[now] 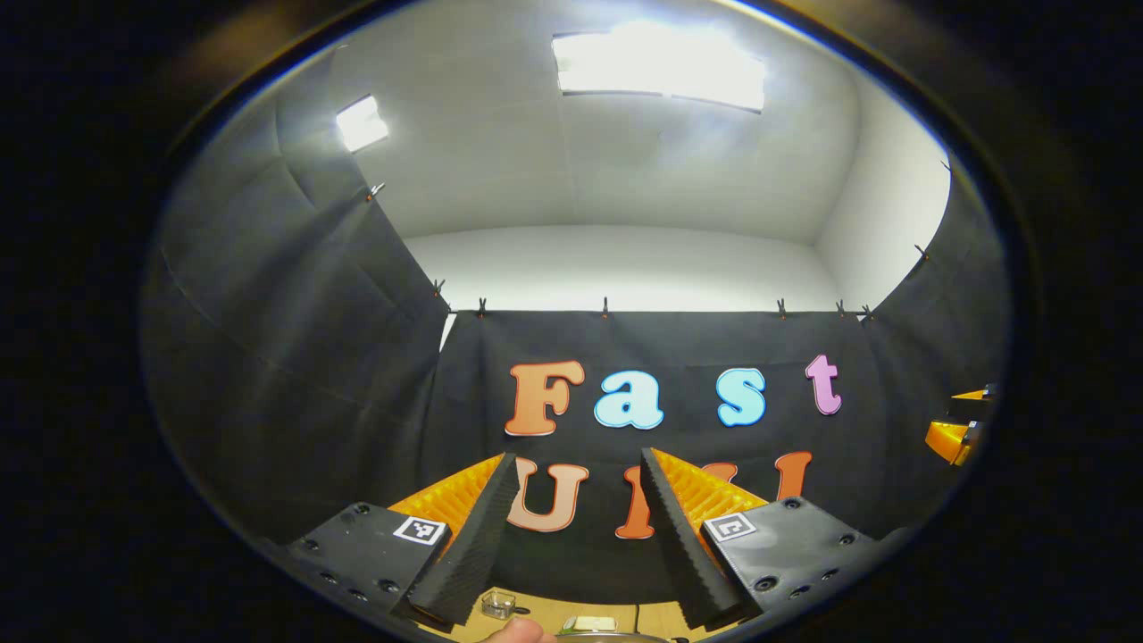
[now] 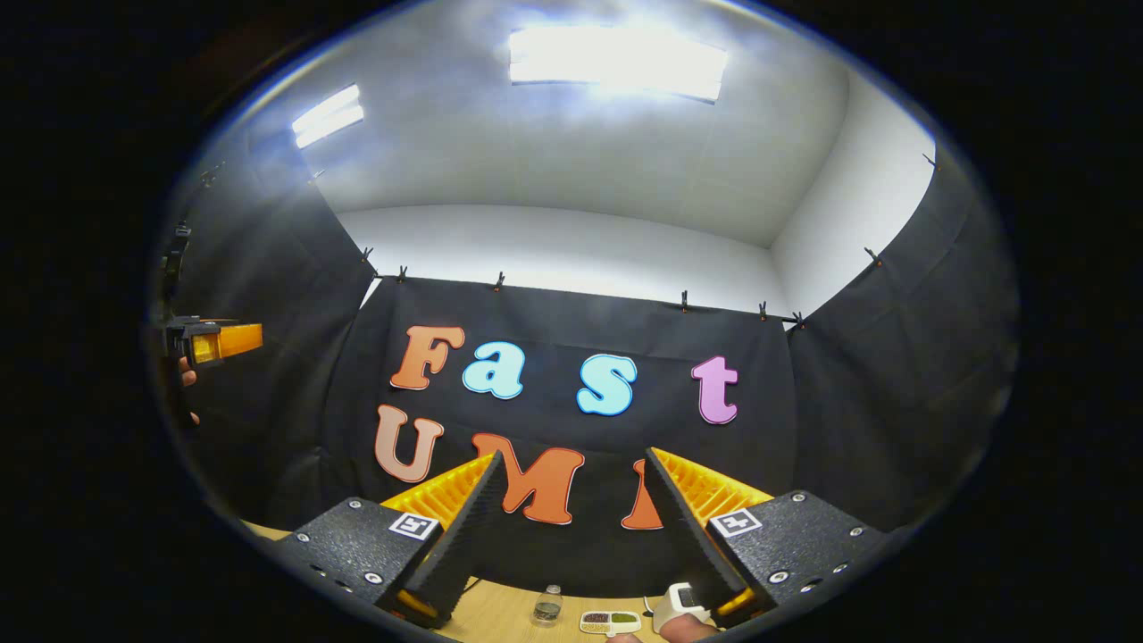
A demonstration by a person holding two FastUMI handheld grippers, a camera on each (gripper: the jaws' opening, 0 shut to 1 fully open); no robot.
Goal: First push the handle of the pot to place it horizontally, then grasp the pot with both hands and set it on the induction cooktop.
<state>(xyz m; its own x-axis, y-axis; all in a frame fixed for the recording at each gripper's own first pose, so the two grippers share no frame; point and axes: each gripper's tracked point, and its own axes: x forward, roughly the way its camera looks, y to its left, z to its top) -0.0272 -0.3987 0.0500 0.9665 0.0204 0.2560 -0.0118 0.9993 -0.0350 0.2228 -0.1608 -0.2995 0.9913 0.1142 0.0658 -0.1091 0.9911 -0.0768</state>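
Both grippers are raised and face the booth's back wall, well above the table. In the left gripper view my left gripper (image 1: 578, 455) is open with nothing between its fingers. A thin curved metal edge (image 1: 613, 637) shows at the very bottom; I cannot tell whether it is the pot. The right gripper (image 1: 963, 421) appears at the far right edge. In the right gripper view my right gripper (image 2: 571, 455) is also open and holds nothing. The left gripper (image 2: 223, 341) shows at the far left, with a hand (image 2: 186, 375) behind it.
A strip of wooden table (image 2: 500, 616) runs along the bottom. On it stand a small glass jar (image 2: 546, 607), a small divided tray (image 2: 610, 622) and a white object (image 2: 677, 607). The left gripper view has a clear little box (image 1: 498, 604) and a fingertip (image 1: 520, 632).
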